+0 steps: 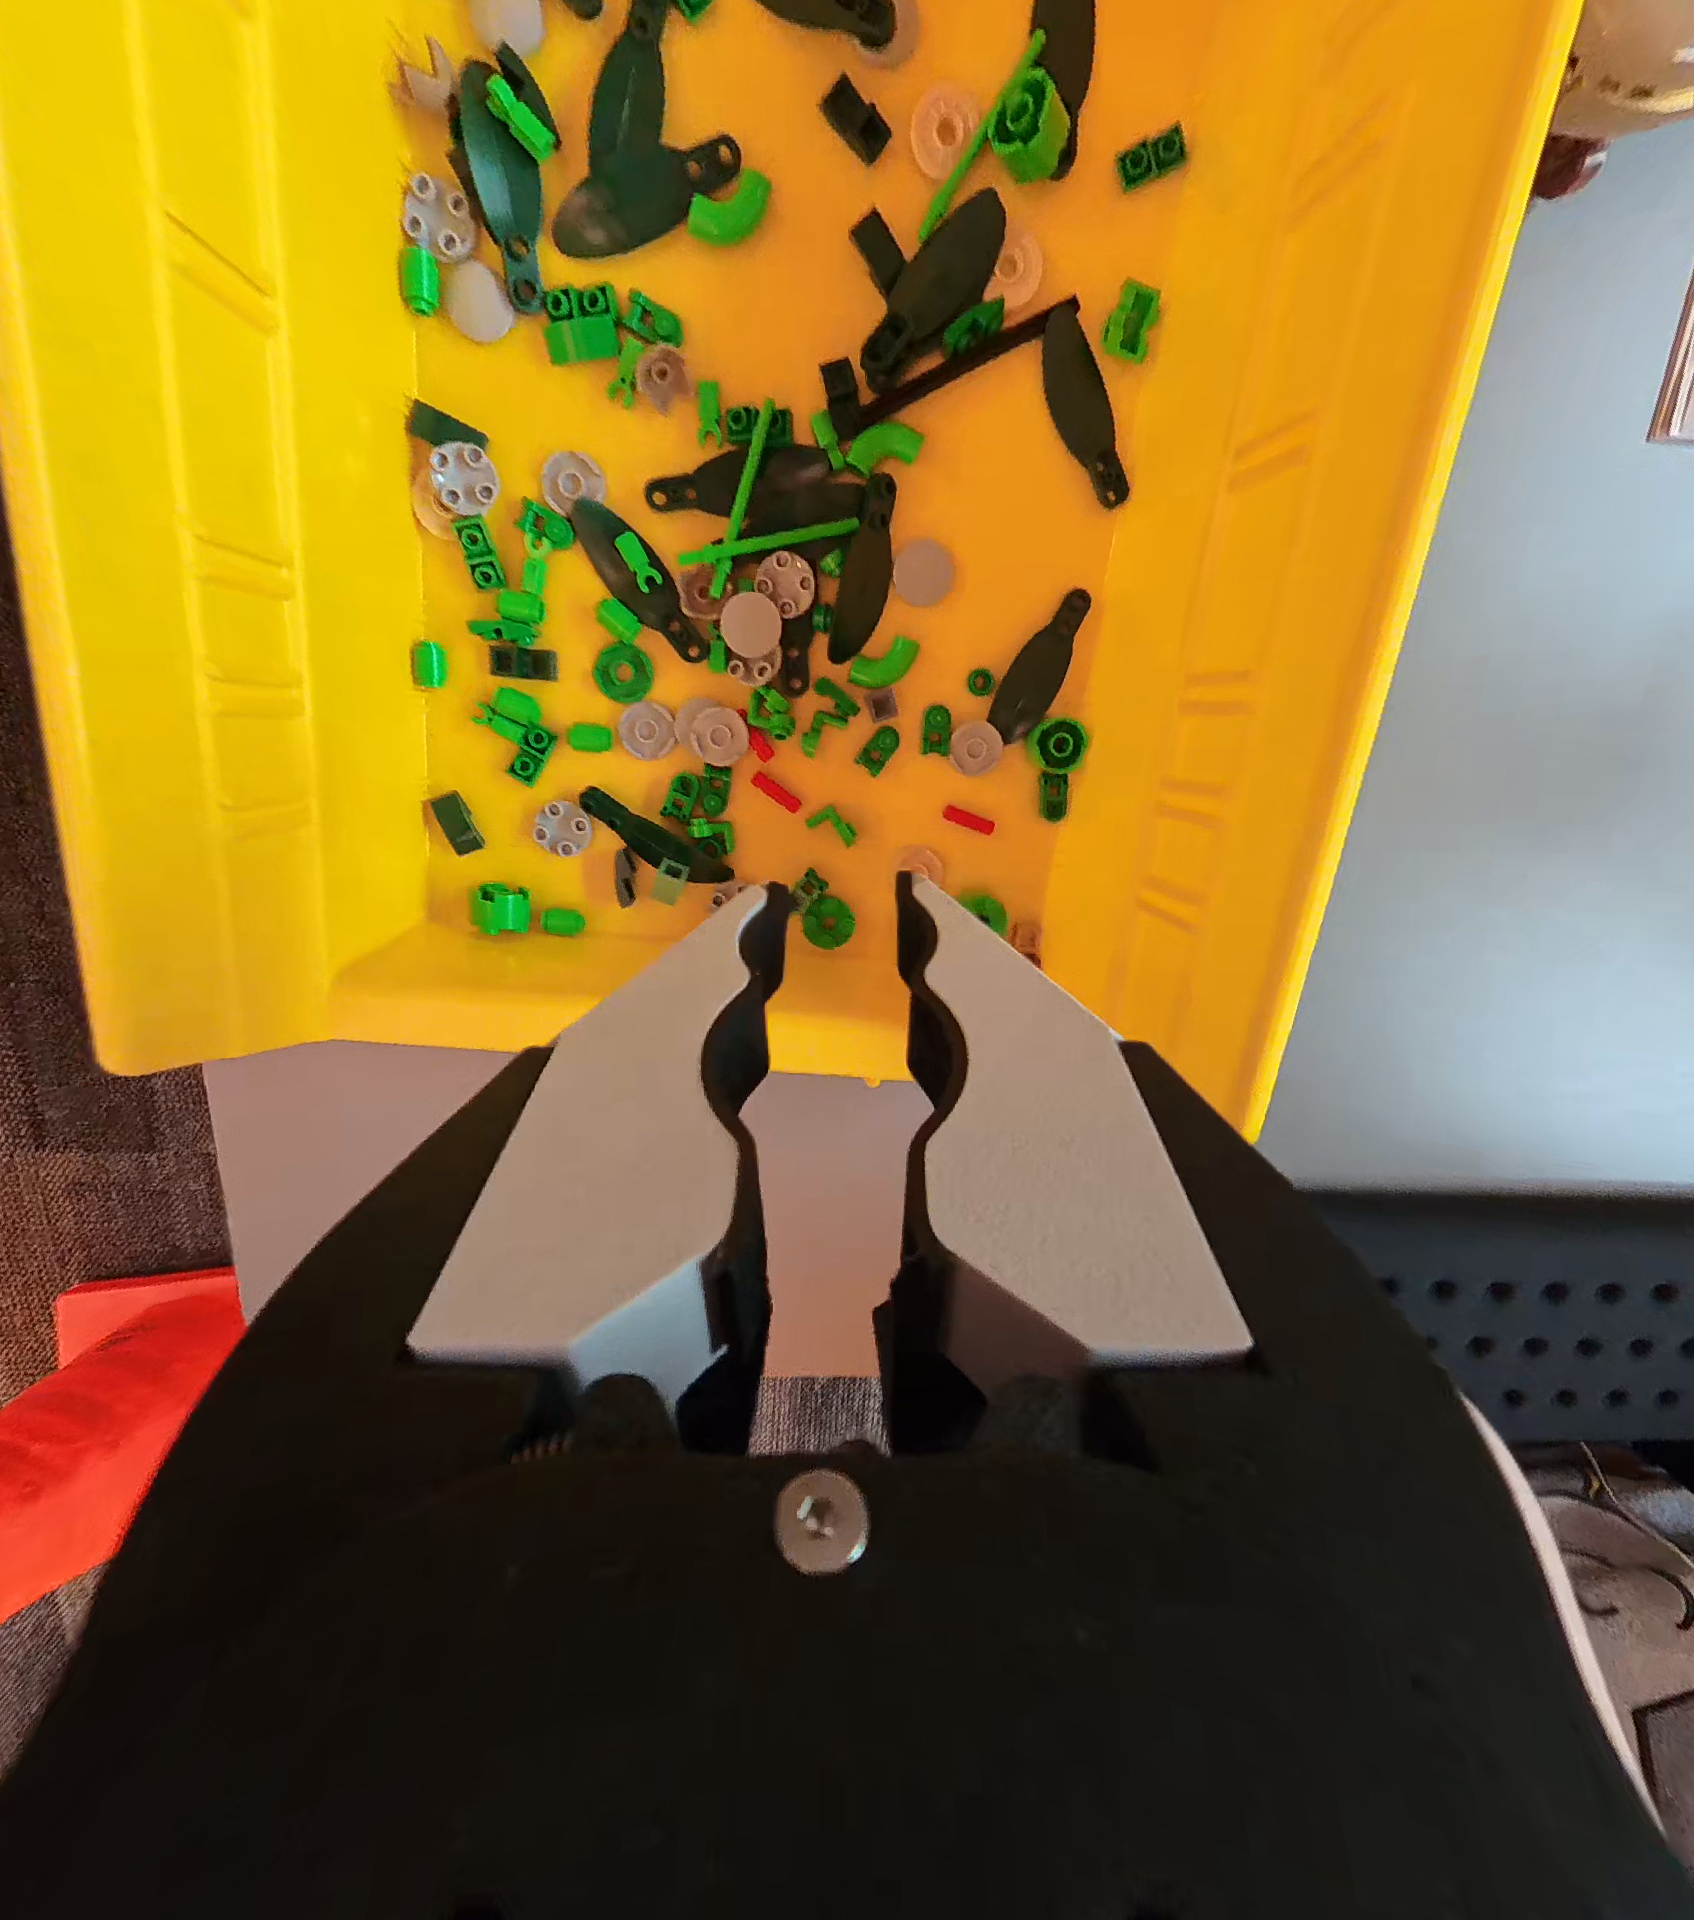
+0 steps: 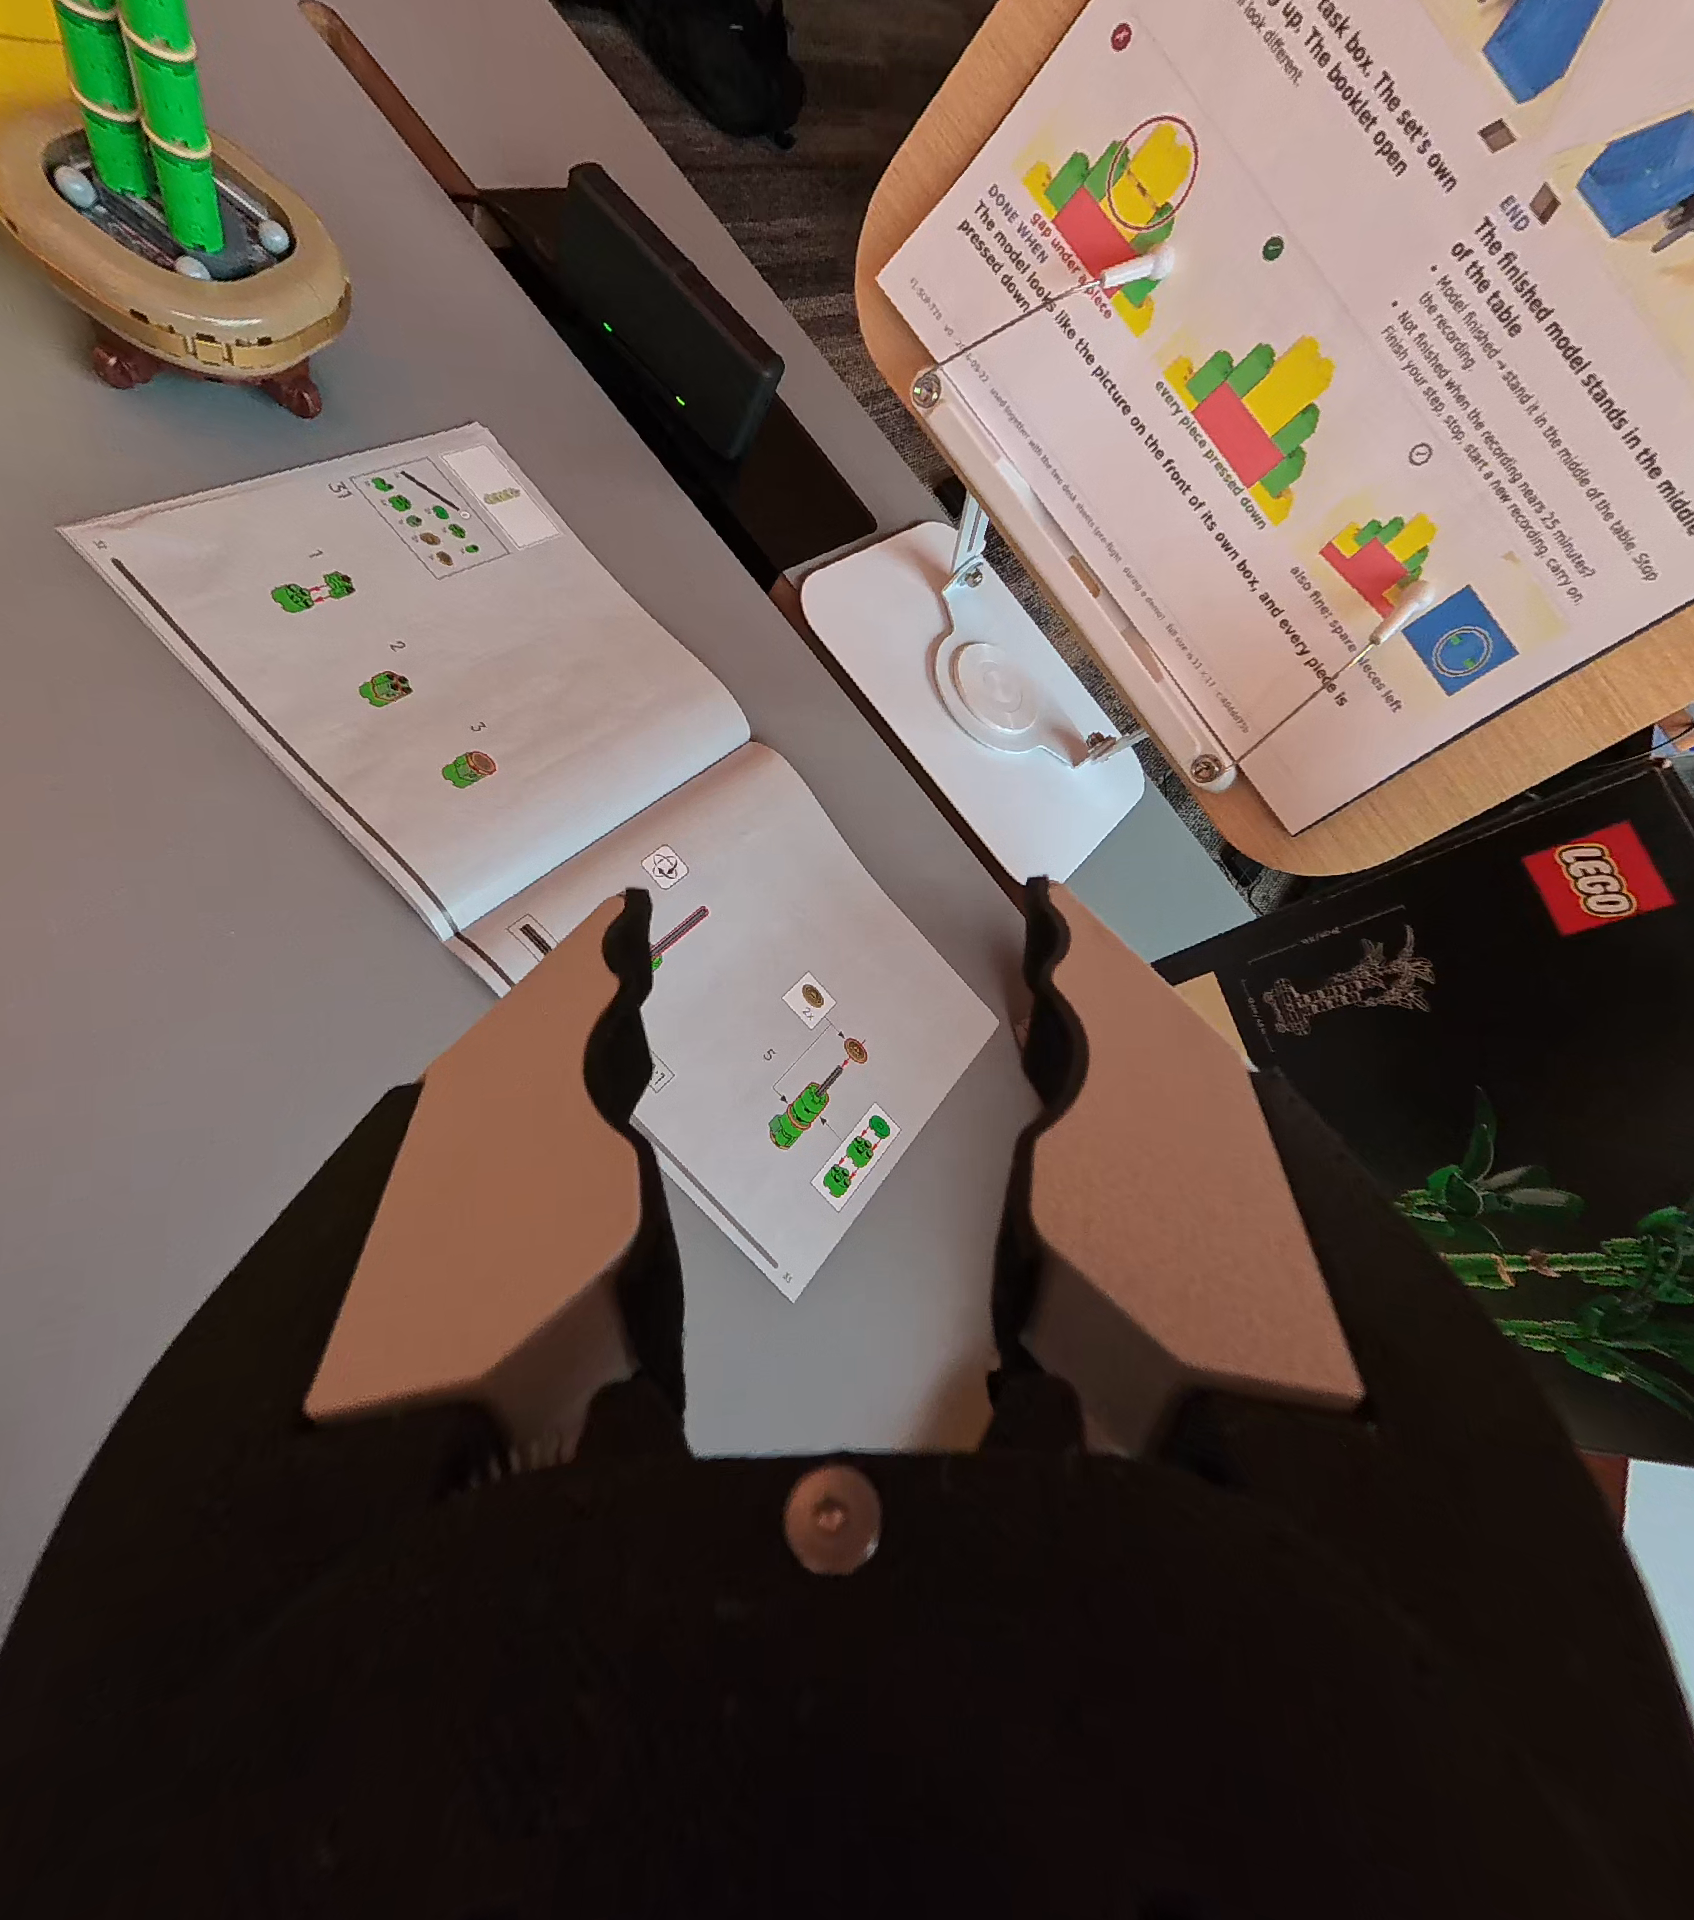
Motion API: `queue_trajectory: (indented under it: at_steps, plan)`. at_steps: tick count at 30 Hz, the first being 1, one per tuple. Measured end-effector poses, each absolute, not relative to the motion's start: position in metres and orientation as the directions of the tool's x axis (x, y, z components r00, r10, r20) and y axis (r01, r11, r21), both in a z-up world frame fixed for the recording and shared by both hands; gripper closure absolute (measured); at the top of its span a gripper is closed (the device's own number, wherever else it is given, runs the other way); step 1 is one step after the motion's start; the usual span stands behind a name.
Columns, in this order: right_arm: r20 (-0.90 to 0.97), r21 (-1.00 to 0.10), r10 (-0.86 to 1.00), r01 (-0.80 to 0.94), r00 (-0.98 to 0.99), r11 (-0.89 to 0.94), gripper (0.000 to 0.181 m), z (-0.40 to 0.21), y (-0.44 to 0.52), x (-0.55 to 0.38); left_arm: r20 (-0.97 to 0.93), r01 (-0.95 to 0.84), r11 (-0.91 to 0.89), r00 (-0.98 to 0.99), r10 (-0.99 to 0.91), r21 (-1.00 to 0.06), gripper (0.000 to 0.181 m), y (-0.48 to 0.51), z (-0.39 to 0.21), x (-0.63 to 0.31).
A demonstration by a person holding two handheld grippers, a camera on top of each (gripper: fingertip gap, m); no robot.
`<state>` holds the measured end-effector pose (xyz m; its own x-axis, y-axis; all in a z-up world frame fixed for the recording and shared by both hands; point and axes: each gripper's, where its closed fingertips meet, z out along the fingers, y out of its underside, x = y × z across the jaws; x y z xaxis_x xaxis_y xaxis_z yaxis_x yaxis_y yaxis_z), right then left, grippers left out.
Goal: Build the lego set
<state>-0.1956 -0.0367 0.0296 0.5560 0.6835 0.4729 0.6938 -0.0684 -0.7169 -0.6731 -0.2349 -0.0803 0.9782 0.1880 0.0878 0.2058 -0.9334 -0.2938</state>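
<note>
In the left wrist view a yellow tray (image 1: 199, 520) holds several loose pieces: green bricks, dark green leaves (image 1: 619, 125), grey round plates (image 1: 651, 729) and small red bars (image 1: 968, 819). My left gripper (image 1: 838, 891) is open and empty, its tips over the tray's near end, around a green round piece (image 1: 827, 920). In the right wrist view my right gripper (image 2: 832, 902) is open and empty above the open instruction booklet (image 2: 469, 665) on the grey table (image 2: 43, 935). The partly built model (image 2: 168, 208), green stalks in a tan pot, stands far left.
A black set box (image 2: 1549, 1091) lies at the right. A white stand (image 2: 988, 686) holds a board with a printed sheet (image 2: 1342, 364). A black device (image 2: 656, 312) sits at the table's far edge. A red object (image 1: 43, 1455) lies left of the tray. About 55 cm separates my left fingertips from my right. It is some 25 cm from my left tips to the partly built model (image 2: 168, 208).
</note>
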Motion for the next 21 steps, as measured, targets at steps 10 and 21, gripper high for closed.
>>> queue_trajectory:
  at_steps: [10,21]
  plan:
    - [0.476,-0.709,0.684,0.702,0.553,-0.074,0.109,0.0276,-0.0361,-0.1944,0.117,0.246,-0.927,0.968,0.221,-0.284,0.158,-0.2304,-0.0851,-0.6788]
    - [0.478,-0.707,0.681,0.703,0.555,-0.076,0.109,0.0292,-0.0352,-0.1896,0.087,0.212,-0.934,0.977,0.195,-0.288,0.160,-0.2276,-0.0817,-0.6752]
